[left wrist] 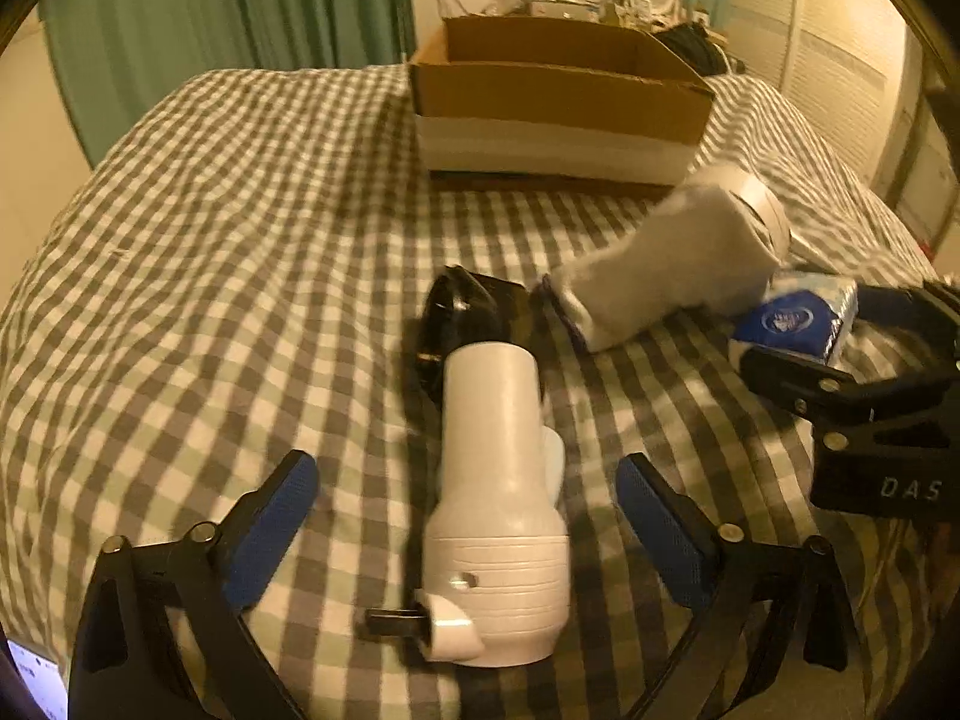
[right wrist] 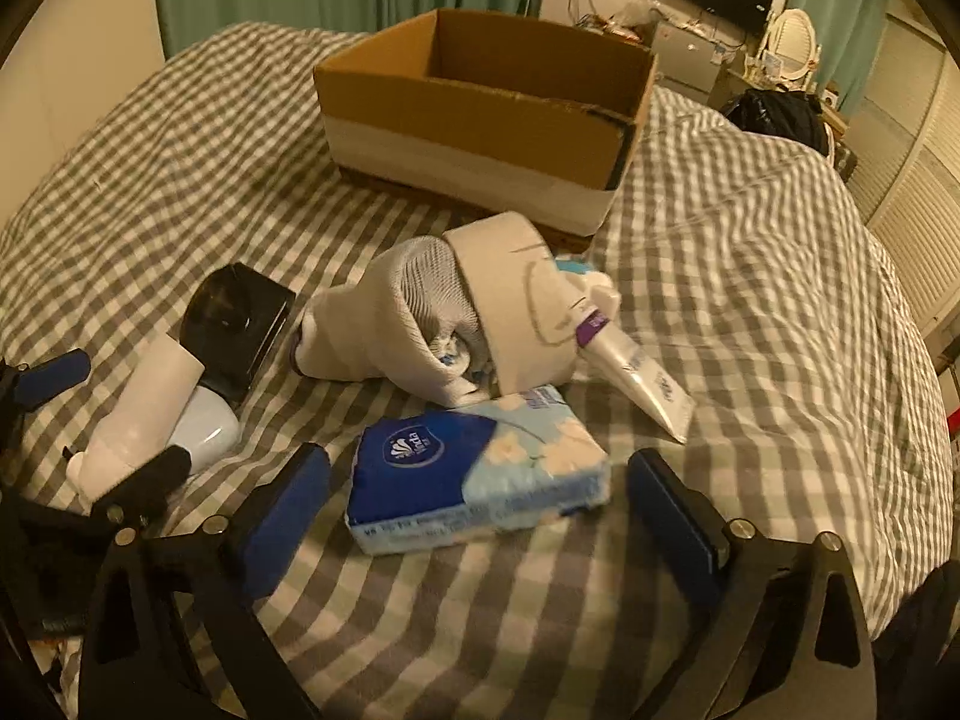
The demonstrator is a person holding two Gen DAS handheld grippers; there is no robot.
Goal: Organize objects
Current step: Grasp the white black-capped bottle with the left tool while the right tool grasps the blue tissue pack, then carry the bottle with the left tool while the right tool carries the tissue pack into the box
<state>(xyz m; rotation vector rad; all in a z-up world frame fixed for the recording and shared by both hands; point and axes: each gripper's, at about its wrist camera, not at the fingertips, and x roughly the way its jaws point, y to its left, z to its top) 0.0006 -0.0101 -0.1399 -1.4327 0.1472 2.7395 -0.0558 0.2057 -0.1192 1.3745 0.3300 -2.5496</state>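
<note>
The bed [right wrist: 750, 276] wears a grey-and-white check cover. The cardboard box [right wrist: 480, 120] is brown with a white band along its lower half. The tissue pack [right wrist: 474, 474] is deep blue and pale blue with cream flowers (logo white). The bottle [left wrist: 498, 480] is white, beside a glossy black case [left wrist: 456, 312]. Green curtains [left wrist: 228, 18] hang upper left.

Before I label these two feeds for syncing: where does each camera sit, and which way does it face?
Left wrist: on the left gripper, looking down over the bed at the white spray bottle; its blue pads show, jaws open, with the right gripper at the edge.
Right wrist: on the right gripper, aimed at the tissue pack, jaws open.
Shared: cardboard box, spray bottle, tissue pack, rolled socks.
</note>
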